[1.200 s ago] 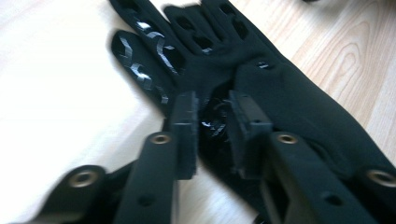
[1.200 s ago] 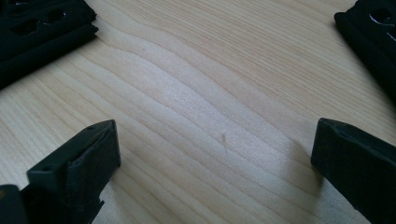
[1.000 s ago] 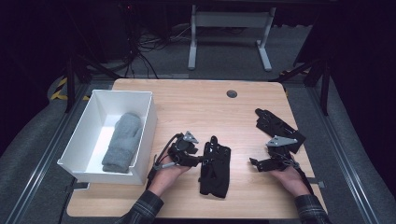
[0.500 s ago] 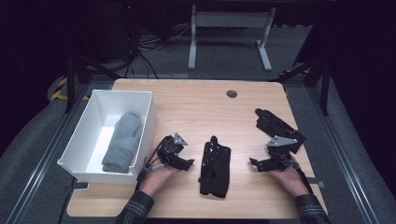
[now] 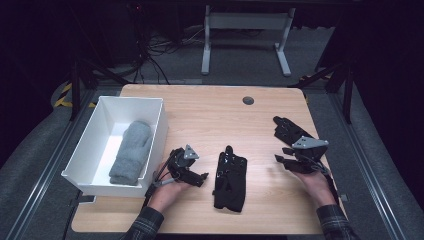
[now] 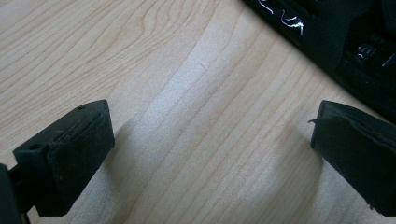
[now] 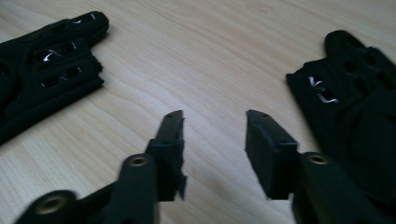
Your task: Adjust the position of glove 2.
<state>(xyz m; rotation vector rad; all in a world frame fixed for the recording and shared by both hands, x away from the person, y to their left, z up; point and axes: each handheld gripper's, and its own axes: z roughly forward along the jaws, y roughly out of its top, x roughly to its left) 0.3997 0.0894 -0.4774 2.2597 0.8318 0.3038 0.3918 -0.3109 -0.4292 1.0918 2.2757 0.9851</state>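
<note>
A black glove (image 5: pixel 229 181) lies flat in the middle of the wooden table (image 5: pixel 210 115), and a second black glove (image 5: pixel 289 131) lies at the right. My left gripper (image 5: pixel 201 179) rests low just left of the middle glove. In the left gripper view that gripper (image 6: pixel 210 140) has just been opening; its jaws stand wide over bare wood, with the glove (image 6: pixel 336 32) beyond the right jaw. My right gripper (image 5: pixel 281 155) hovers just in front of the right glove. Its jaws (image 7: pixel 212 126) have just been closing, with a gap and nothing between them. One glove (image 7: pixel 46 42) lies to their left, the other (image 7: pixel 355 88) to their right.
A white bin (image 5: pixel 155 135) stands at the table's left edge with a grey mitten (image 5: pixel 131 151) lying in it. A round cable hole (image 5: pixel 248 100) sits near the far edge. Bare wood stretches across the far half of the table.
My left gripper has drawn back from the middle glove, sunk toward the table and opened wide. My right gripper has lifted slightly and its jaws stand narrower. Both gloves lie where they were.
</note>
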